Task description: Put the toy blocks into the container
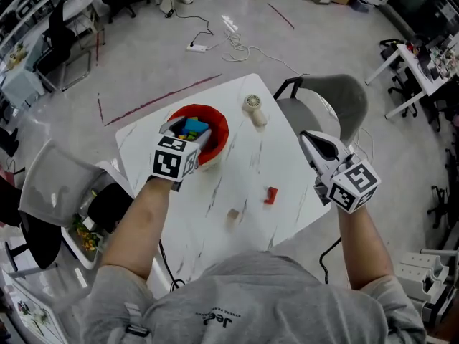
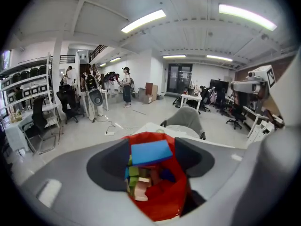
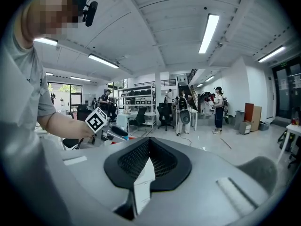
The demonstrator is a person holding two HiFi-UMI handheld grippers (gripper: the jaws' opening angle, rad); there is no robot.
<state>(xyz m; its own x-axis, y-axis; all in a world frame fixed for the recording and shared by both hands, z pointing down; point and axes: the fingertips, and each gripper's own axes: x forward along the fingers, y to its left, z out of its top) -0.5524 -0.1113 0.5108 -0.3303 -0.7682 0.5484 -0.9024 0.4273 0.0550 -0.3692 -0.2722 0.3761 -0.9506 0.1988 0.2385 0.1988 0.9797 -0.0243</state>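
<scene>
Left gripper (image 1: 188, 130), left of centre in the head view: jaws set wide and closed on a blue block (image 2: 150, 152), flat faces against the pads, directly over the red container (image 1: 217, 118). The container stands on the table (image 1: 244, 156) and already holds several blocks.

Right gripper (image 1: 308, 139), right of the frame, beyond the table edge: jaws together, holding no block.

Two blocks lie loose on the table, below centre: a red block (image 1: 270, 196) and a tan block (image 1: 232, 217), well apart from the container.

Handling, as judged: blocks appear rigid, light and smooth-sided, not fragile. Grip across two opposite flat faces, pads square to them, to prevent twisting or slipping. Release low over the pile; a drop onto stacked blocks may bounce out.
</scene>
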